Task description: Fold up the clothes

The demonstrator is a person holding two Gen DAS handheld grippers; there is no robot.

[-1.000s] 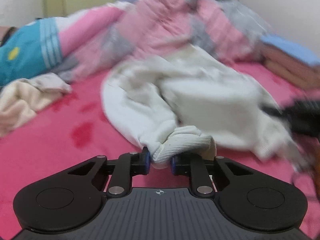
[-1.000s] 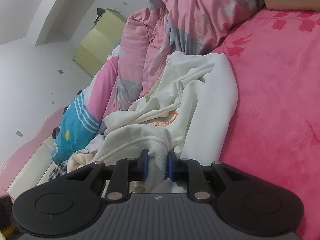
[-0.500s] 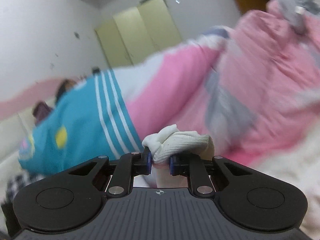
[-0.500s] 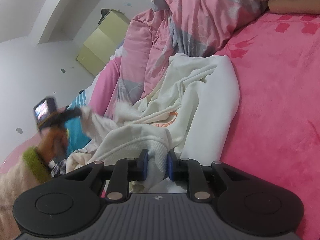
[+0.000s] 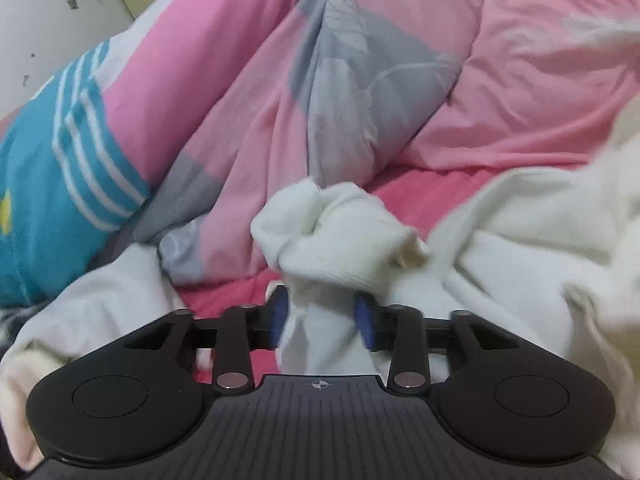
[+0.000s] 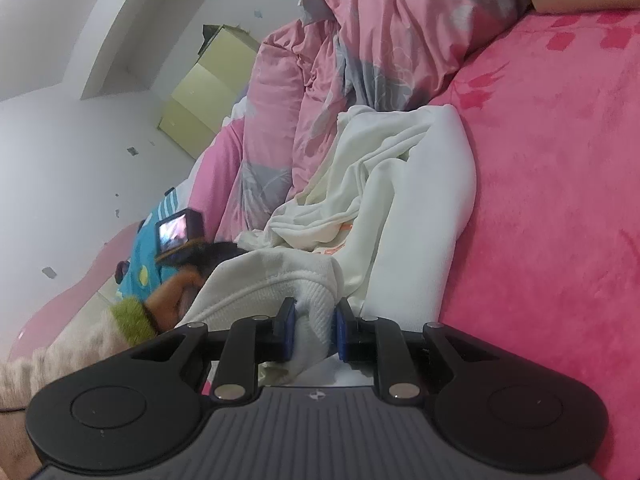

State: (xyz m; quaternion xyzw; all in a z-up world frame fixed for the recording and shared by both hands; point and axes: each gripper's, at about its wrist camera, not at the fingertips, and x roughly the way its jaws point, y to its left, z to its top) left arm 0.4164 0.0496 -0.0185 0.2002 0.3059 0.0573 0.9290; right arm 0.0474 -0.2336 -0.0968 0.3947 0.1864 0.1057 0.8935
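Cuff: left gripper clamped, swung up and back down near bed since 1 s ago.
Hem: right gripper clamped, unmoved.
Meaning: sweatshirt being shaken out, no fold yet.

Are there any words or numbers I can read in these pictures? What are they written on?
No text reads clearly.
Orange print on the white cotton sweatshirt: half hidden in folds, unreadable.
Small lit screen of the black camera behind the sweatshirt: too blurred and small to read.
Round crosshair mark on the right gripper body: a sign, no letters.
Left gripper: same crosshair mark, no words.
Pink and grey quilt: only leaf patterns.
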